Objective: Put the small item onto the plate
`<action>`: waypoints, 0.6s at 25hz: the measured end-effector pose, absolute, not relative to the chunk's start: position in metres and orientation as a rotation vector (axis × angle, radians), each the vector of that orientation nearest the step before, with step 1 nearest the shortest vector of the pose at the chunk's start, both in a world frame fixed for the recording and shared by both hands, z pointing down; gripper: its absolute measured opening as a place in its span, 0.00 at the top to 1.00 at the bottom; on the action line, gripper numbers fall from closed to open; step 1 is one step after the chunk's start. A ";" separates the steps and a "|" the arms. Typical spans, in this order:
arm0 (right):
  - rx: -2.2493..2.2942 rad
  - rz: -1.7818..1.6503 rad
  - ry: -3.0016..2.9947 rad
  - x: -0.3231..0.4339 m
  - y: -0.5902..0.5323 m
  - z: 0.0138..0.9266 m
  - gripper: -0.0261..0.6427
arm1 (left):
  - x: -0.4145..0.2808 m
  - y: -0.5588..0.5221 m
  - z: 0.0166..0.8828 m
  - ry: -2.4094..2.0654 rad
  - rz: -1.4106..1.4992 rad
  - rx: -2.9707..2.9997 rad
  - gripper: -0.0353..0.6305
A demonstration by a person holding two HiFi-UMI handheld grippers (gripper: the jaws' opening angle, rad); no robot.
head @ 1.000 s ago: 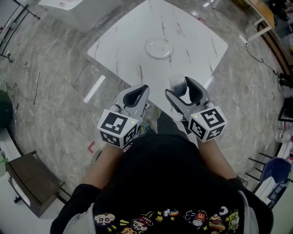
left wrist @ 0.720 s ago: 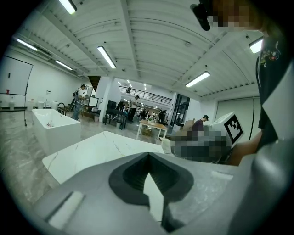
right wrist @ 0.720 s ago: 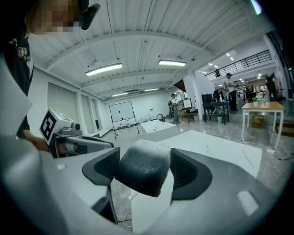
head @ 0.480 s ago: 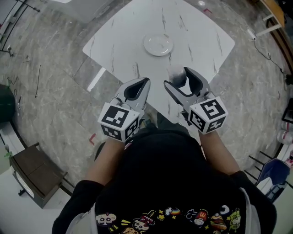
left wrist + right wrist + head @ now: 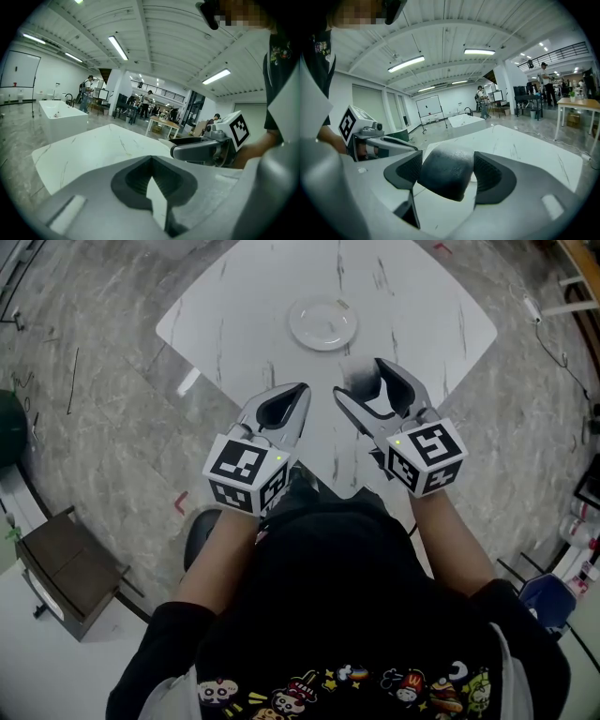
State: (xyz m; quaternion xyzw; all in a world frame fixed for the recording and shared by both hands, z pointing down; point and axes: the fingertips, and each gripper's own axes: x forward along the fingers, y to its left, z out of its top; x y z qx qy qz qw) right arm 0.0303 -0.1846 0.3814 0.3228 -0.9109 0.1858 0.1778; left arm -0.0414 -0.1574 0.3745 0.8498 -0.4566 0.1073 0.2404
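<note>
A dark, rounded small item (image 5: 443, 177) sits squeezed between the two jaws of my right gripper (image 5: 448, 172), which is shut on it. From the head view, that right gripper (image 5: 360, 382) holds the small item (image 5: 355, 371) above the near part of the white marble table (image 5: 422, 306). The round white plate (image 5: 322, 323) lies on the table a little beyond the item. My left gripper (image 5: 300, 390) hovers beside the right one, its jaws shut with nothing between them. In the left gripper view the left gripper (image 5: 151, 158) has its tips together, and the right gripper (image 5: 201, 149) shows at the right.
The table stands on a grey marbled floor (image 5: 103, 427). A dark wooden box (image 5: 66, 568) sits on the floor at the left. Other tables and several people stand far off in the hall (image 5: 140, 101). A white tub (image 5: 61, 119) stands at the left.
Both grippers have moved forward over the table, nearer the plate. The right gripper has kept the small item throughout.
</note>
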 end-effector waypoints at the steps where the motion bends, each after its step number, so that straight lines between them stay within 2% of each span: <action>1: 0.900 0.523 -2.575 0.029 -0.190 0.385 0.41 | -0.042 -0.162 0.377 -1.257 0.295 2.316 0.94; 15: 0.735 0.507 -2.538 0.011 -0.258 0.443 0.41 | -0.050 -0.208 0.425 -1.341 0.320 2.176 0.94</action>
